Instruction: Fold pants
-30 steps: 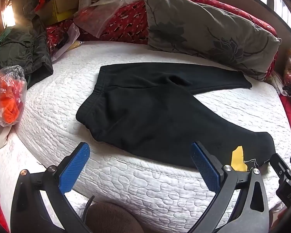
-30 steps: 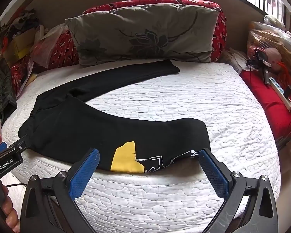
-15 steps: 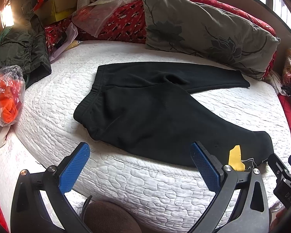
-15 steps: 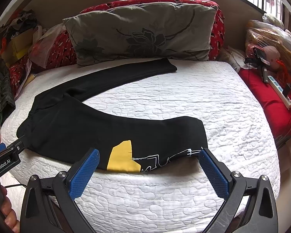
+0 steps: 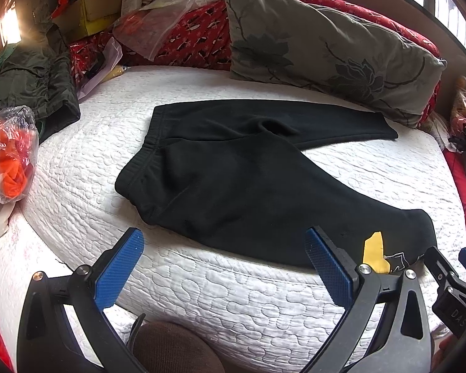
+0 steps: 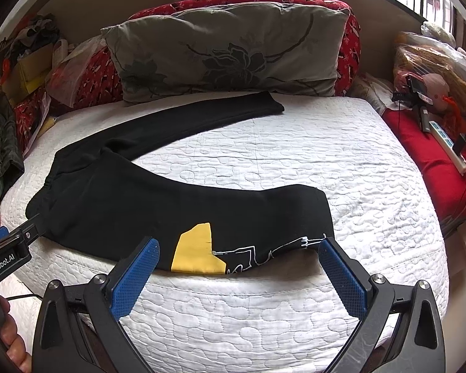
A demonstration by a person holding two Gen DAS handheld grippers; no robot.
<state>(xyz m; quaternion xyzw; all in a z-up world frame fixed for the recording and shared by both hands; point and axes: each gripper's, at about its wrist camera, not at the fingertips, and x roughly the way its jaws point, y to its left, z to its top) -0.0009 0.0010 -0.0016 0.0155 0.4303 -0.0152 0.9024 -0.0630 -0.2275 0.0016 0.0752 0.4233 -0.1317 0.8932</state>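
Note:
Black pants (image 5: 233,171) lie spread flat on the white quilted mattress (image 5: 233,295), legs apart, waistband to the left. They also show in the right wrist view (image 6: 139,199). A yellow patch (image 6: 197,250) with white print marks the near leg close to the mattress edge. My left gripper (image 5: 223,264) is open and empty, just short of the near edge below the waist. My right gripper (image 6: 237,276) is open and empty, in front of the near leg's cuff and the patch.
A grey floral pillow (image 6: 226,52) and red cushions lean on the headboard. Dark green clothes (image 5: 31,87), an orange item in a plastic bag (image 5: 9,155) and boxes crowd the left. A red surface with a power strip (image 6: 447,143) lies right.
Both grippers have drifted slightly nearer and higher over the bed; the pants sit a little lower in both views. Both grippers stay open and the pants have not moved.

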